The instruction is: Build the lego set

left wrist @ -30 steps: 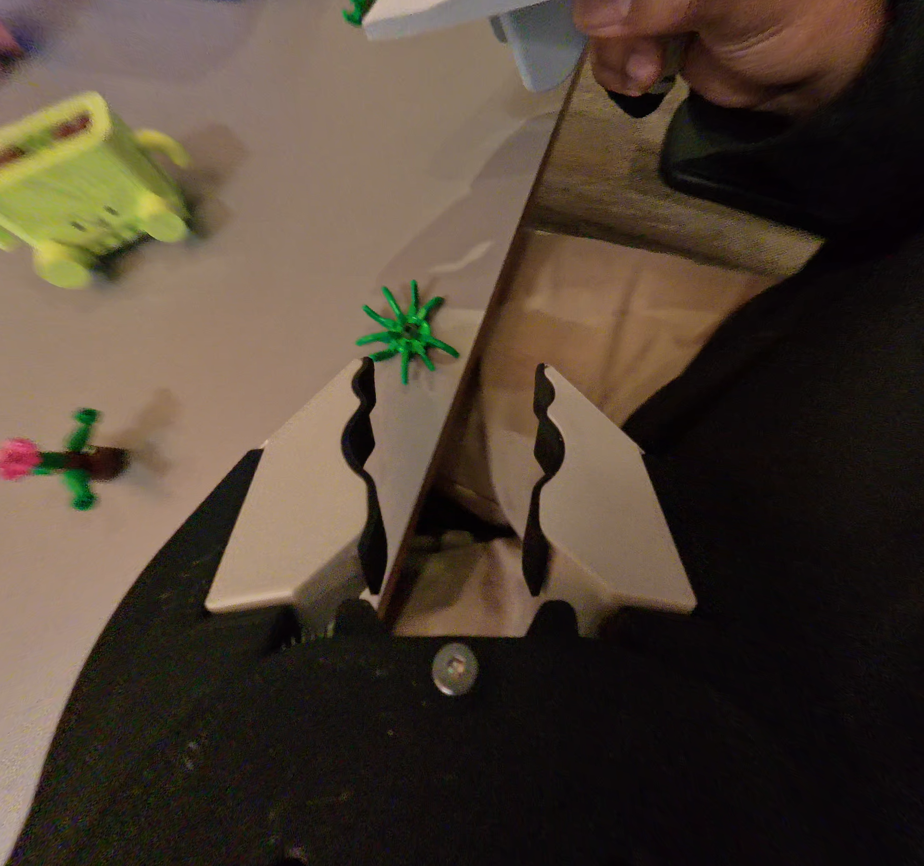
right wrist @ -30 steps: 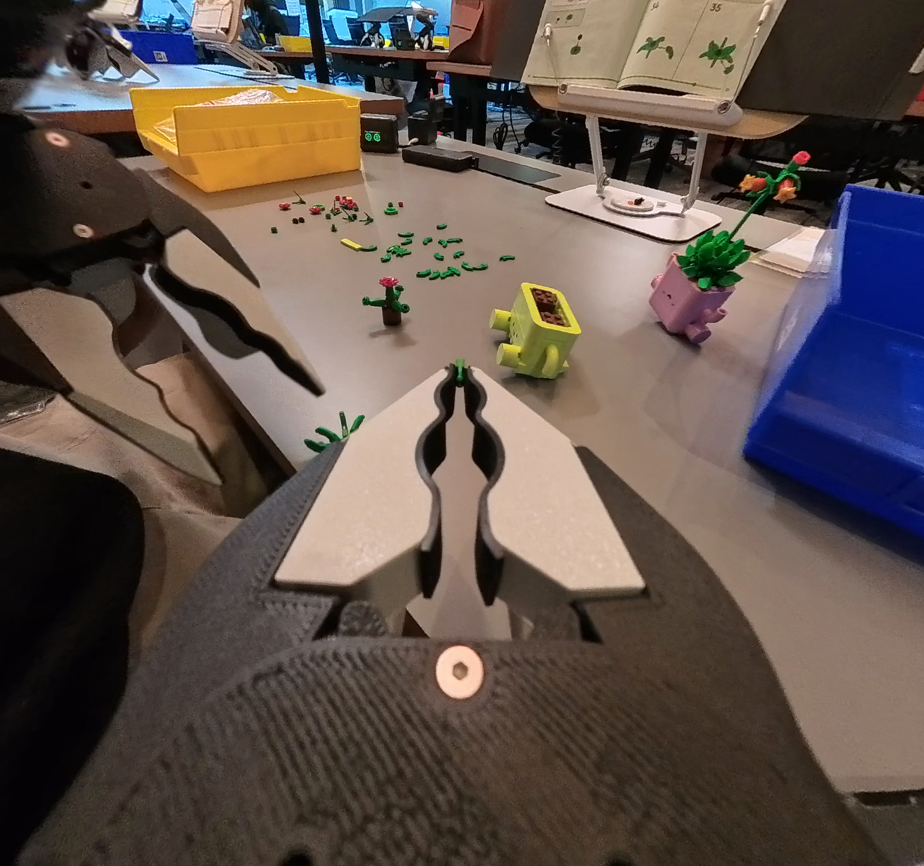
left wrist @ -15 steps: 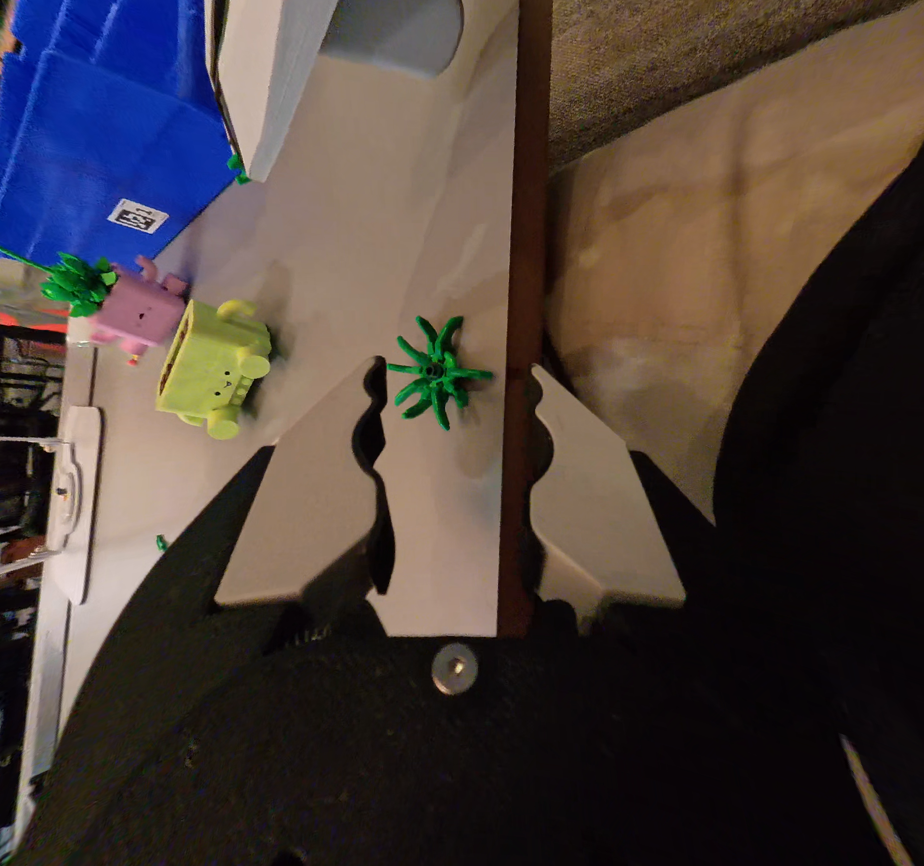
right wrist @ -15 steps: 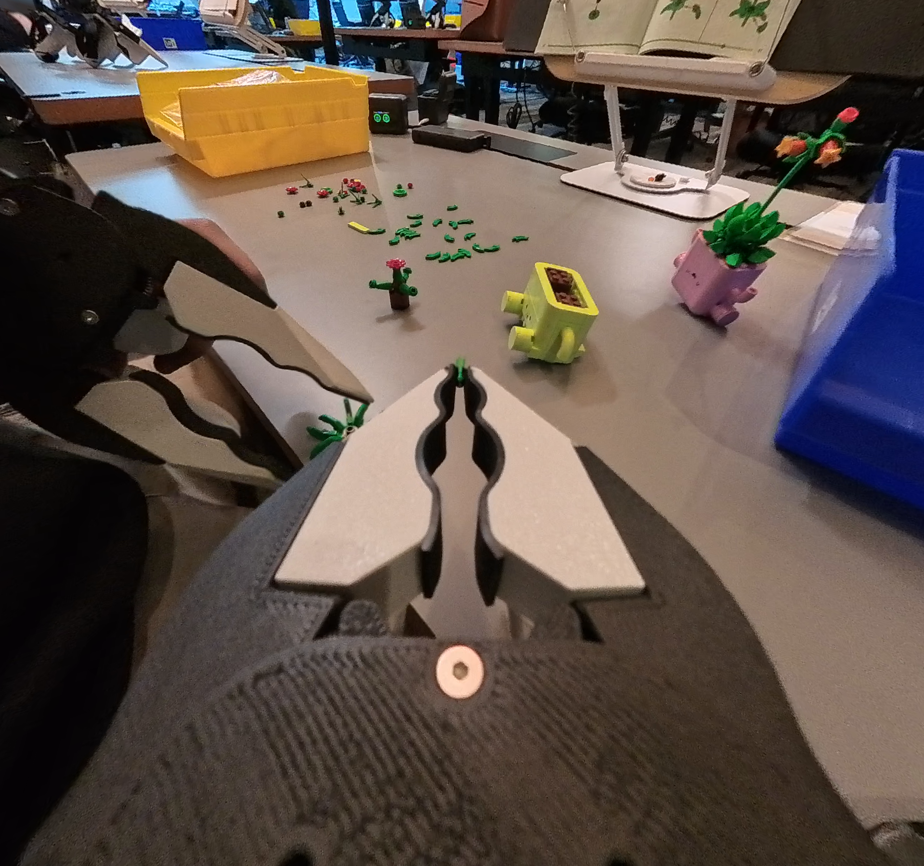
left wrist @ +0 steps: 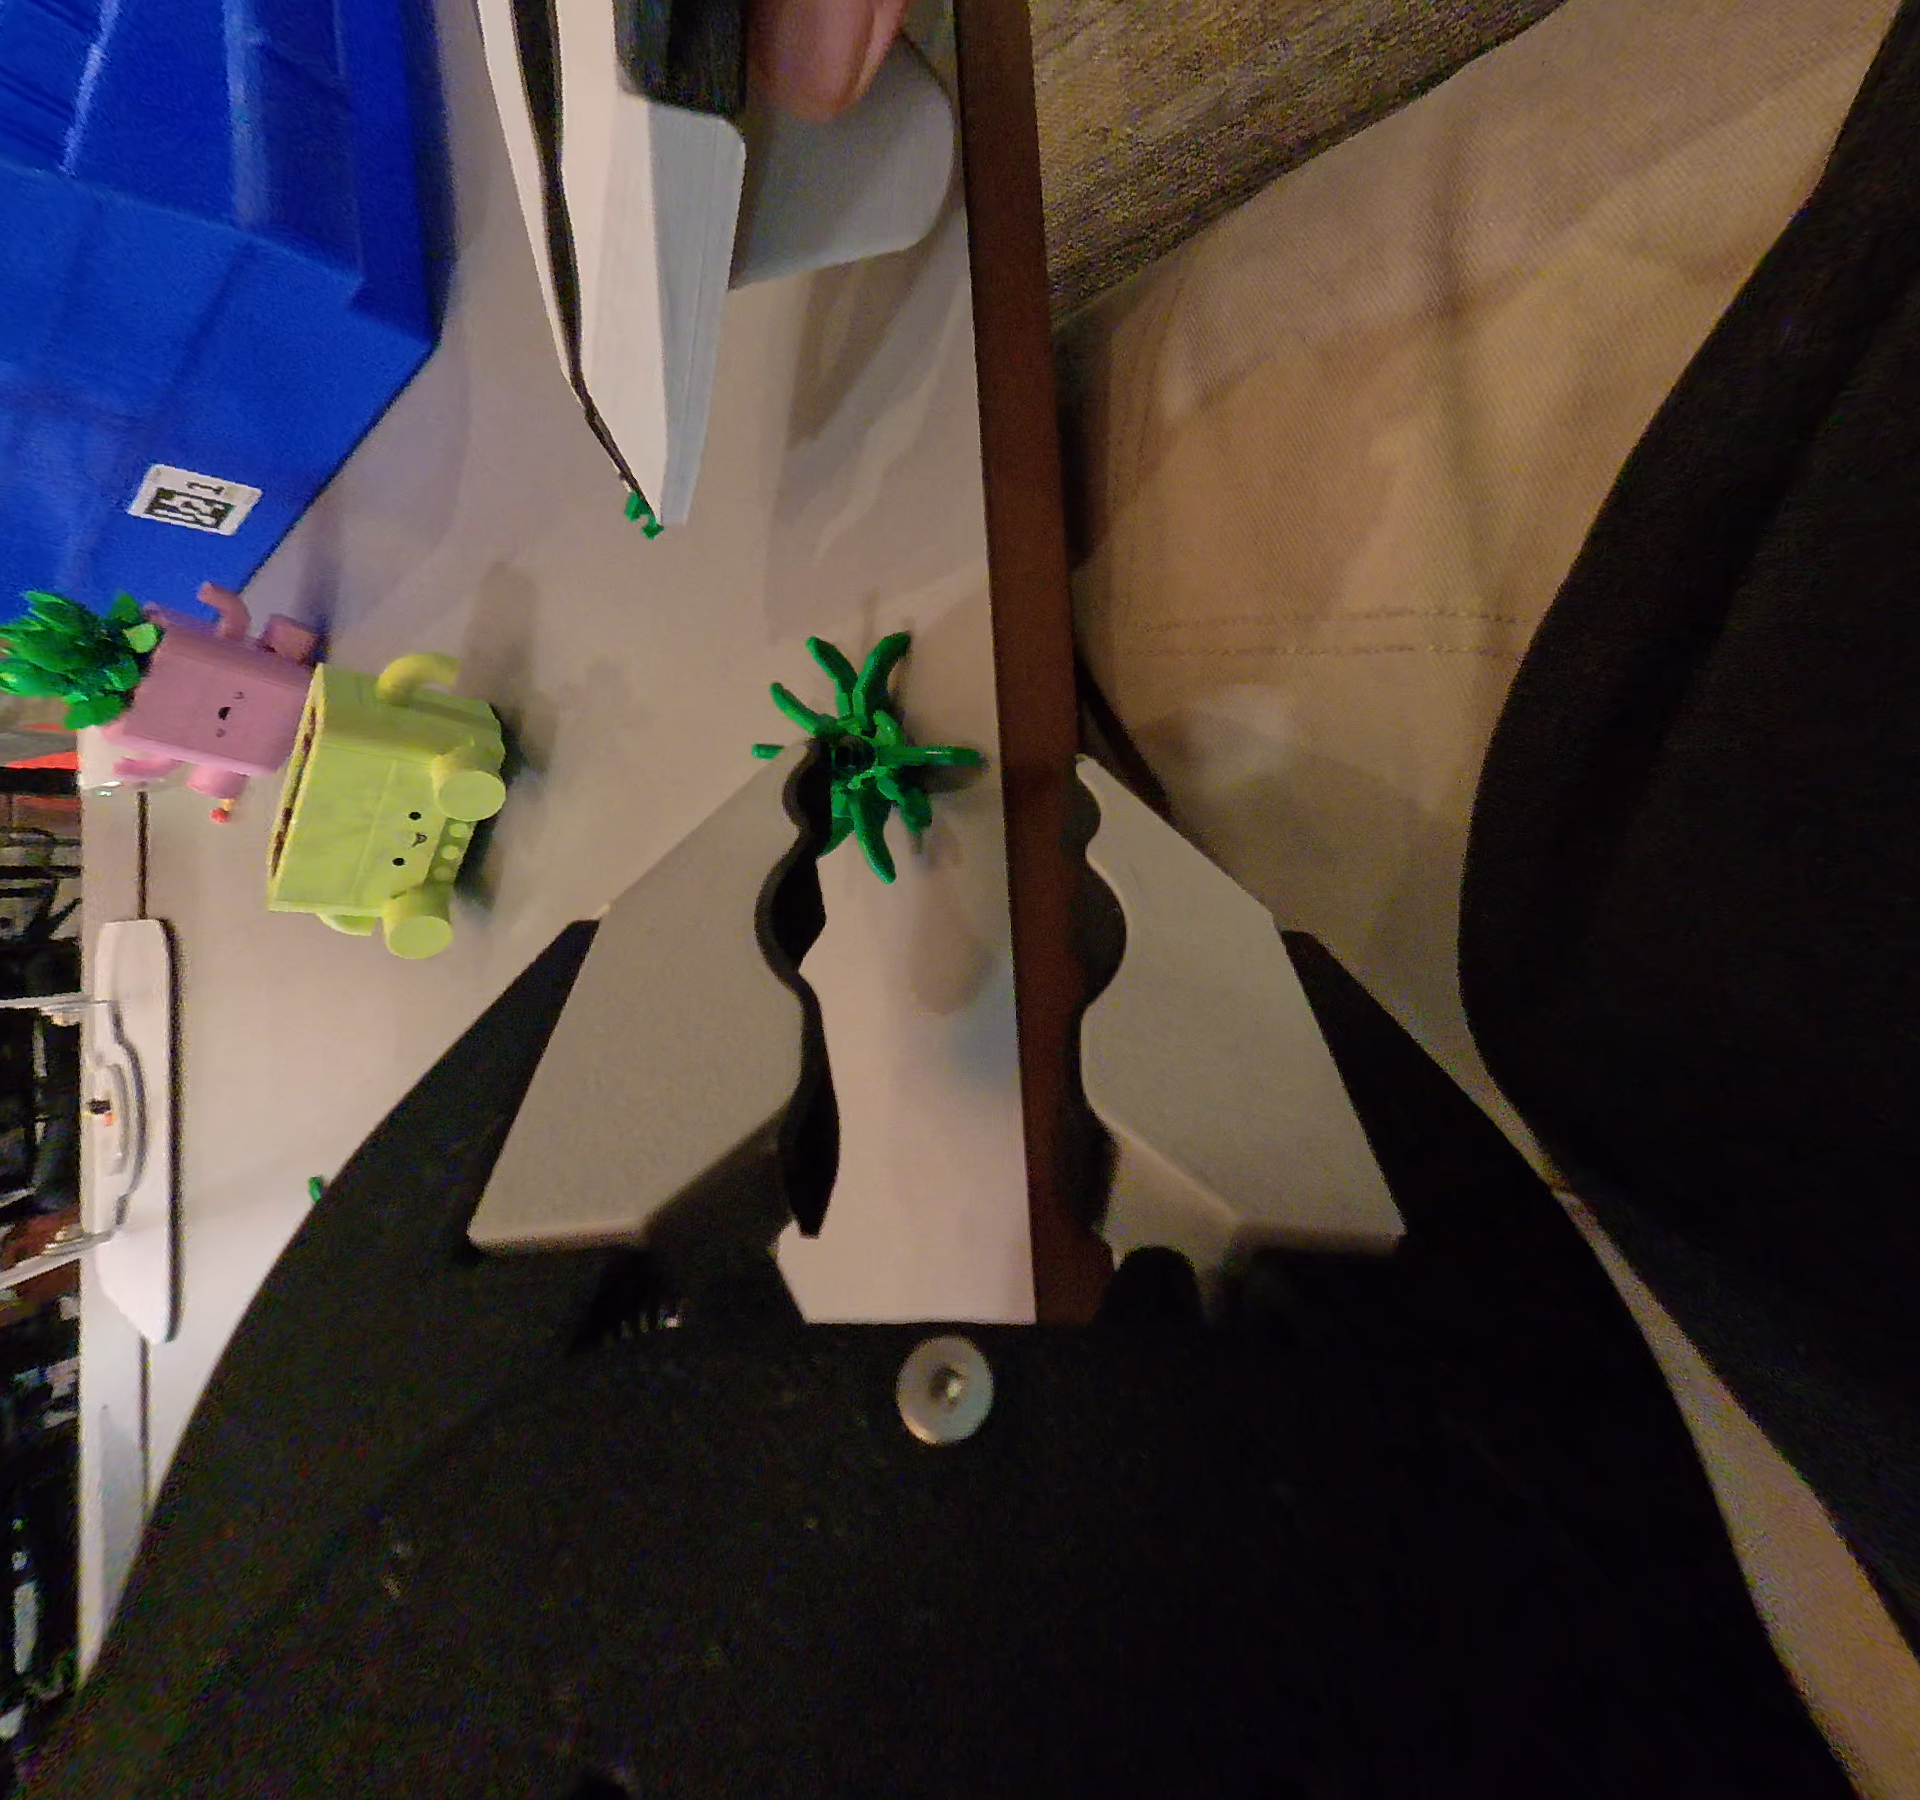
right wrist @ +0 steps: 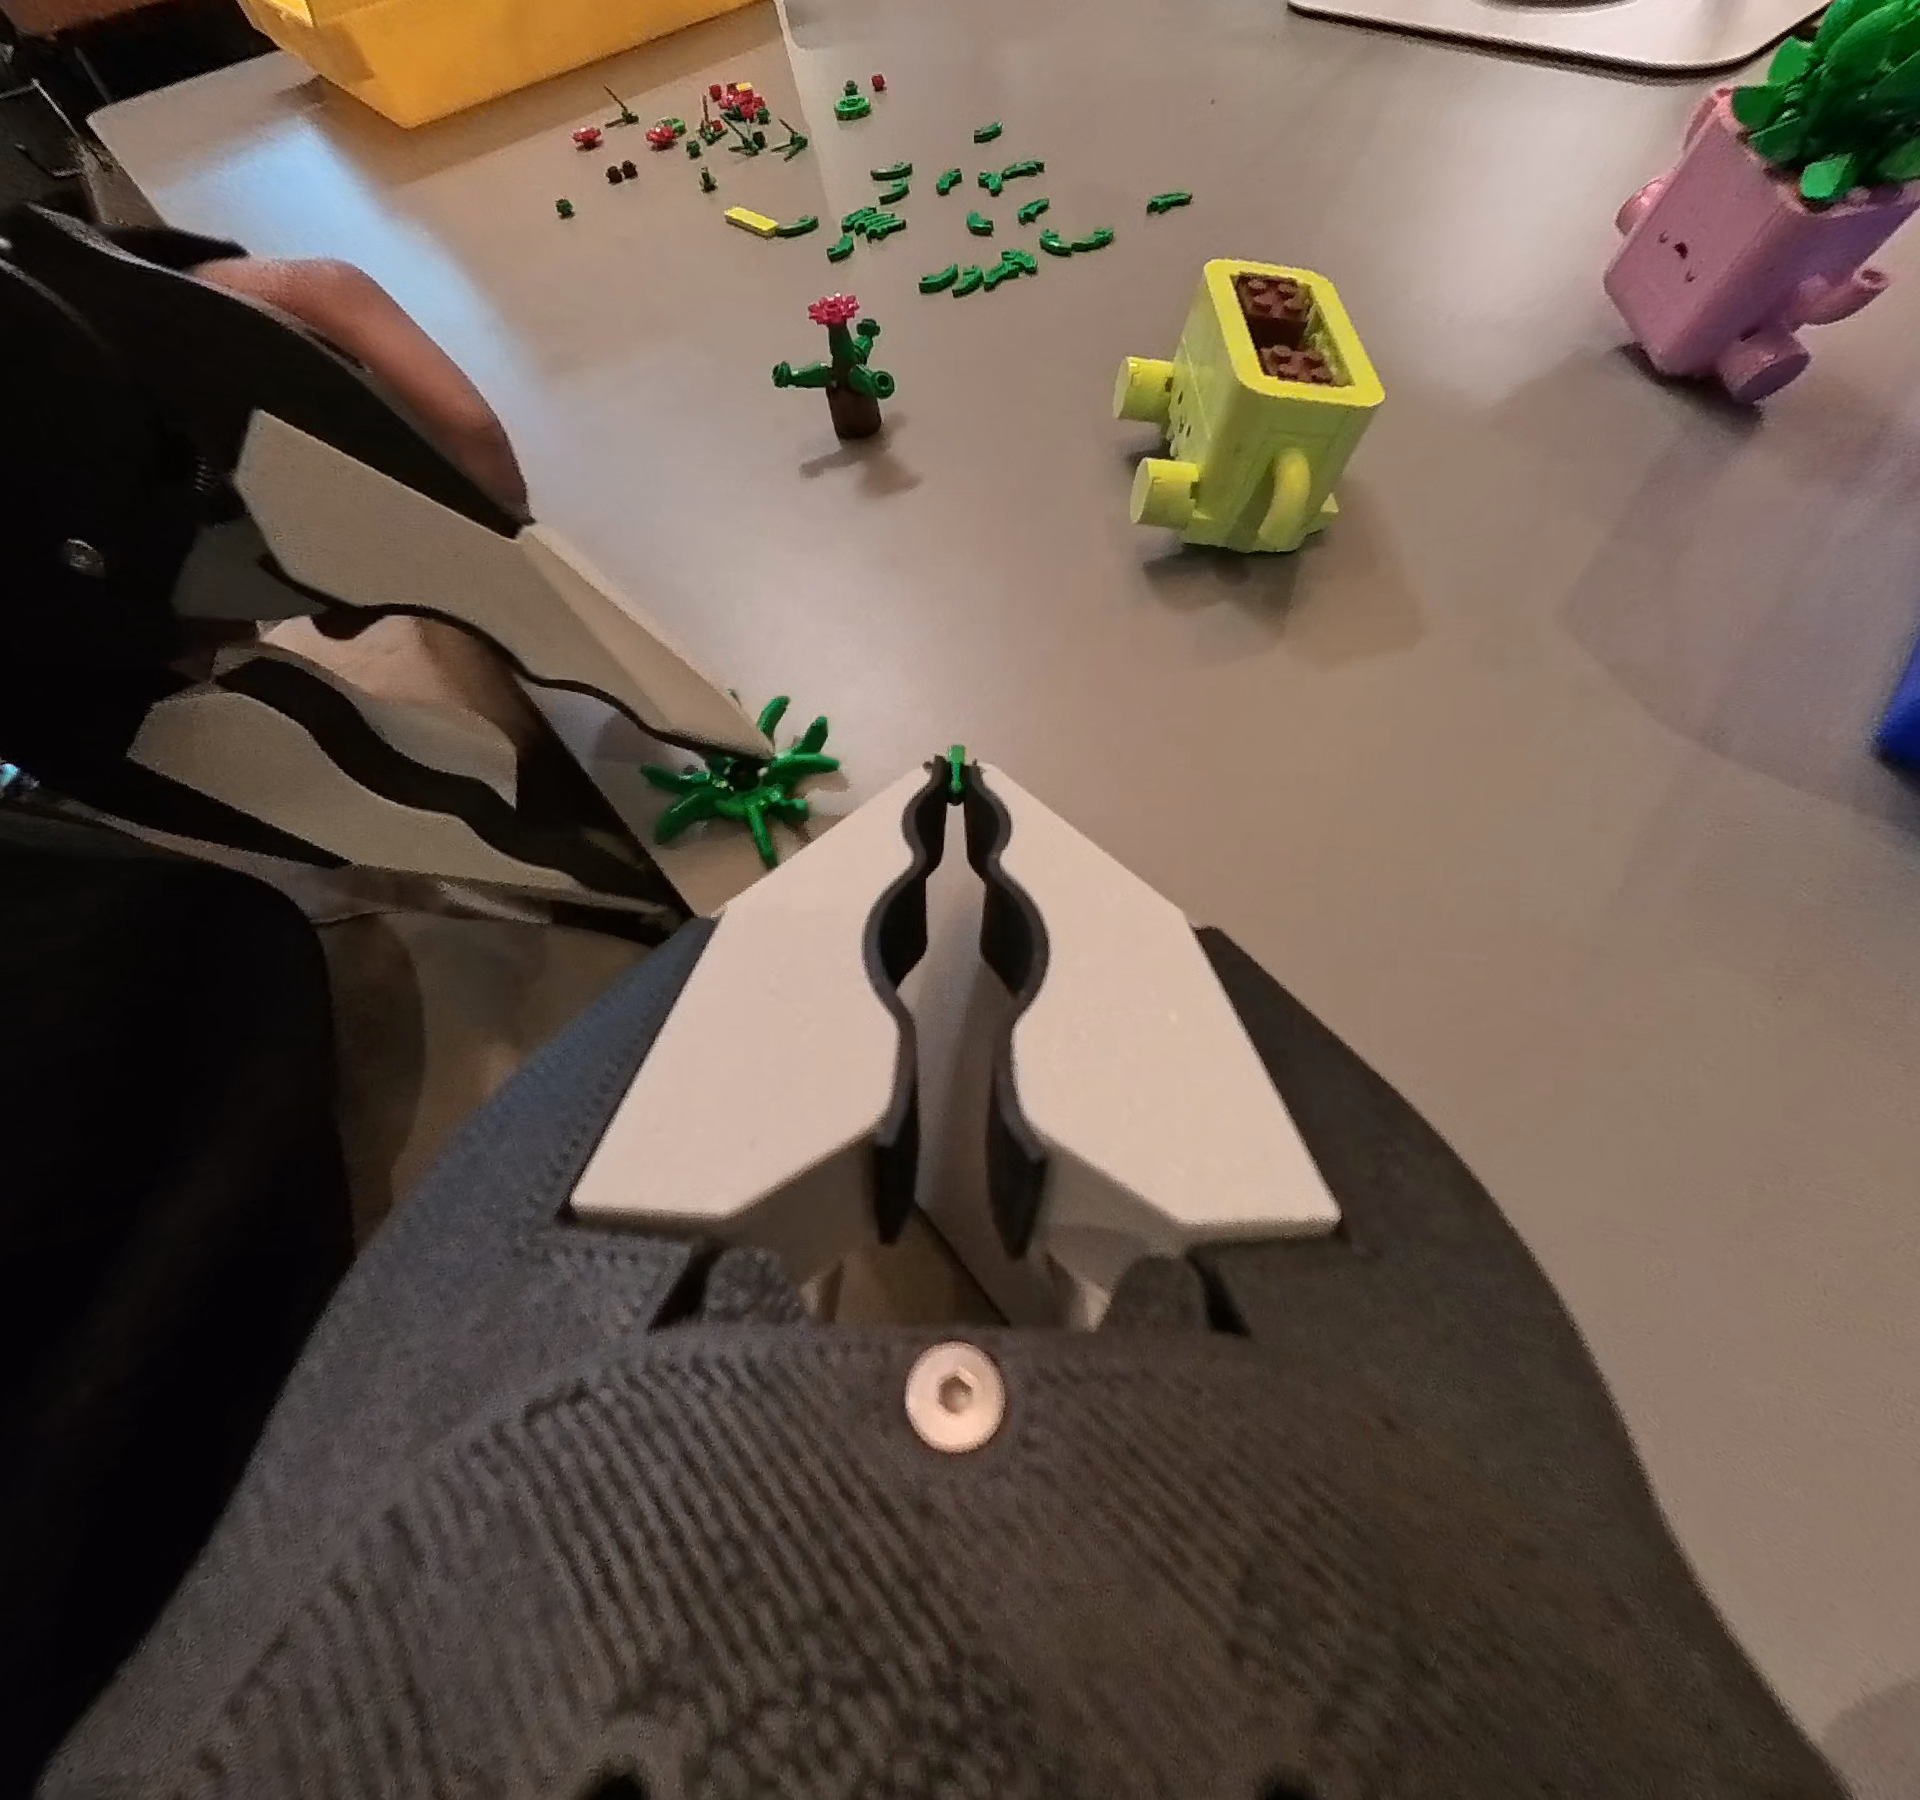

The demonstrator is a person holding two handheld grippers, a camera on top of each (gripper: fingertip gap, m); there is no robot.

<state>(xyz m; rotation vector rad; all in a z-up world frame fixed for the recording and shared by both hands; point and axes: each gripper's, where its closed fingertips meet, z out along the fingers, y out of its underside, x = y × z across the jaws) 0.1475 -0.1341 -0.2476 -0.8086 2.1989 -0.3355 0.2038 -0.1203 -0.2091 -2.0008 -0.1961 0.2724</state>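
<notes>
Left wrist view: left gripper [left wrist: 940, 763] jaws spread wide, straddling the table [left wrist: 644, 607] edge, one fingertip touching the green spiky leaf piece [left wrist: 868, 758] lying near that edge. Right gripper [right wrist: 954, 776] pinched closed on a tiny green stem piece [right wrist: 954, 774], held just beside the leaf. Lime pot [right wrist: 1252, 410] and pink pot [right wrist: 1745, 264] stand farther back.

Left gripper [left wrist: 940, 774] spread wide; right gripper [right wrist: 954, 782] pinched closed.

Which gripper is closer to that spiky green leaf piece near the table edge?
Left. The left gripper, open, has a fingertip right at the spiky leaf piece; the right gripper, pinching a small green piece, sits beside it.
</notes>
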